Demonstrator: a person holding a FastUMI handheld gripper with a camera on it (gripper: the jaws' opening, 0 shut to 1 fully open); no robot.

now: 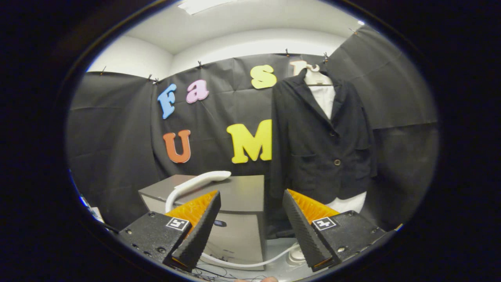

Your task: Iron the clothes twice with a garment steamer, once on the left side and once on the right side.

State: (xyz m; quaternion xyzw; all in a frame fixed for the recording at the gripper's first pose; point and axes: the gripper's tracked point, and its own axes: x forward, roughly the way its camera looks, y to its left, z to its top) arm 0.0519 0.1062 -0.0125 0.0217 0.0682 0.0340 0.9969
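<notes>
Tongs (251, 219) wide, empty. Steamer head (199, 181) lies on desk (242, 194) top, near far-left edge, just beyond left finger; hose (250, 263) trails down front. Jacket (319, 145) hangs w/ shirt beside desk's right edge. Risk: smooth curved handle slips; hose snags desk corner.

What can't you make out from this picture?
- Steamer head: its near end is behind one finger of the open gripper.
- Hose: where it ends is behind the other finger.
- Jacket: its hem is behind a finger.
- Cabinet: its base is cut off.
</notes>
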